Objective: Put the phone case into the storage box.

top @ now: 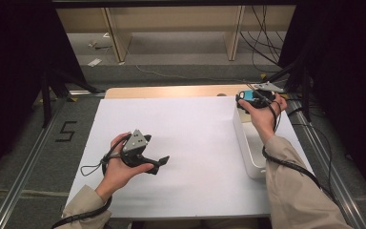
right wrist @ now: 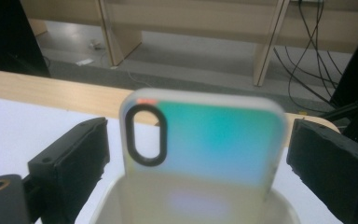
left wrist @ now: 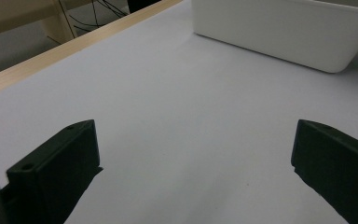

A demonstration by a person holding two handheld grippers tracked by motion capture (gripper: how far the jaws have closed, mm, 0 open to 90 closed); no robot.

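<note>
At the far right end of the white table sheet [top: 190,143], the right gripper [top: 249,97] hovers over the far end of a long white plastic bin [top: 248,152]. Its own view shows a phone case [right wrist: 205,140], pale-edged with a teal-to-green shimmer and a black oval camera ring, standing upright in the bin between the two black jaws. Both jaws stand clear of the case edges with a gap on each side, so nothing is gripped. Nearer the person, the left gripper [top: 159,163] rests low over the bare sheet, well apart from the bin, its jaws spread wide with nothing between them
</note>
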